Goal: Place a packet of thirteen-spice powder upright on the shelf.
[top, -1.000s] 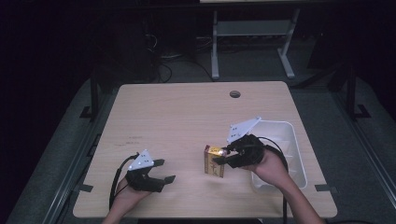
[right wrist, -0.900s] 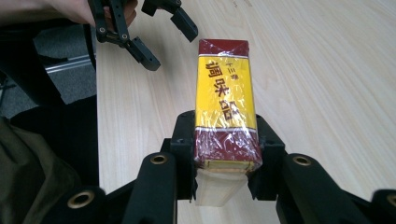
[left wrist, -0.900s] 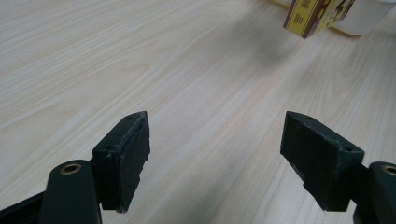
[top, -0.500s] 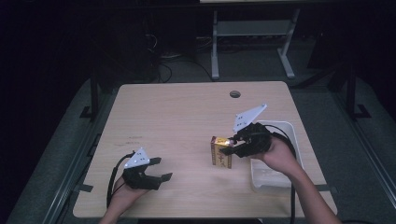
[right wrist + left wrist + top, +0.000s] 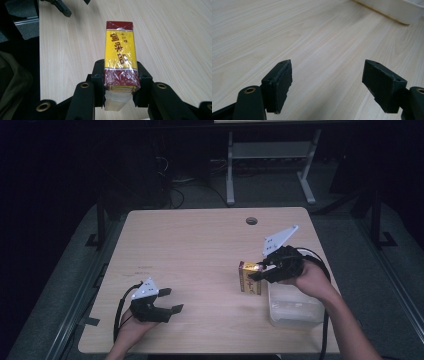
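A yellow and dark-red box (image 5: 121,55) wrapped in clear film sits clamped between the jaws of the right gripper (image 5: 257,270) — the pads press both its long sides near one end, and it is held above the wooden table (image 5: 200,245), just beside a white plastic tub (image 5: 295,310) at the table's right edge. Well apart, near the front left, the left gripper (image 5: 170,301) rests low over bare wood — jaws spread, nothing between them.
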`<state>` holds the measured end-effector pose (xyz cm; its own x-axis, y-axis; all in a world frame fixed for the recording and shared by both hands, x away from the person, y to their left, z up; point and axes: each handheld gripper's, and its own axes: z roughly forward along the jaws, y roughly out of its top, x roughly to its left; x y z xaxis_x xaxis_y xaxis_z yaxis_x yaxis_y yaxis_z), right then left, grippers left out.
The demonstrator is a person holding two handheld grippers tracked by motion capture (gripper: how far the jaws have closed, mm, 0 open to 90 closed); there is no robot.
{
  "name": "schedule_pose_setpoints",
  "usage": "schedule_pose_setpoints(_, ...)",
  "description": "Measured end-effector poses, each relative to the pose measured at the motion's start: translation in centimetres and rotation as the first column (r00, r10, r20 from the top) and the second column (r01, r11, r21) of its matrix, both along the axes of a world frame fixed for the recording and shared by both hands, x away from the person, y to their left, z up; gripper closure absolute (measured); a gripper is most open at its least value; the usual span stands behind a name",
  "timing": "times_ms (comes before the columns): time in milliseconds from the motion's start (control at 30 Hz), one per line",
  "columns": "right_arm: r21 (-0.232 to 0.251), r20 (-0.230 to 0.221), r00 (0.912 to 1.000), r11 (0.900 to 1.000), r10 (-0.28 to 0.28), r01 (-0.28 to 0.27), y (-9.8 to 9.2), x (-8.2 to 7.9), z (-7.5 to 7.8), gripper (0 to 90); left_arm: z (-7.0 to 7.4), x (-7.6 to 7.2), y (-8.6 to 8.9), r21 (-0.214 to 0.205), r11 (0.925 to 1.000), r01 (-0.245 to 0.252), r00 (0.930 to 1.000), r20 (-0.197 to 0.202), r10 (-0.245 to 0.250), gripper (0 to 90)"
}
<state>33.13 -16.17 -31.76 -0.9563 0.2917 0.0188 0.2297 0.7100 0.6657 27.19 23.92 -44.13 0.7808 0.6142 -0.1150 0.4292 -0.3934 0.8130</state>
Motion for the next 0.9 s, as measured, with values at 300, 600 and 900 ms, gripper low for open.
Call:
schedule_pose_setpoints(300, -0.003, 0.011, 0.9996, 0.9997, -0.026, 0.026, -1.9, 0.2, 0.5, 67.5, -0.1, 0.1, 0.1, -0.001, 1.0000, -0.002, 1.0000, -0.004, 0.002, 23.6)
schedule_pose_setpoints(600, 0.003, 0.010, 0.9969, 0.9969, -0.078, 0.078, -4.0, 1.1, 0.4, 67.5, -0.1, 0.3, 0.2, -0.011, 0.9999, -0.005, 0.9999, -0.009, 0.004, 23.6)
schedule_pose_setpoints(900, -0.017, 0.029, 0.9919, 0.9921, -0.124, 0.124, -5.8, 2.1, 0.5, 67.5, -0.1, 0.4, 0.3, -0.016, 0.9999, -0.006, 0.9999, -0.013, 0.006, 23.6)
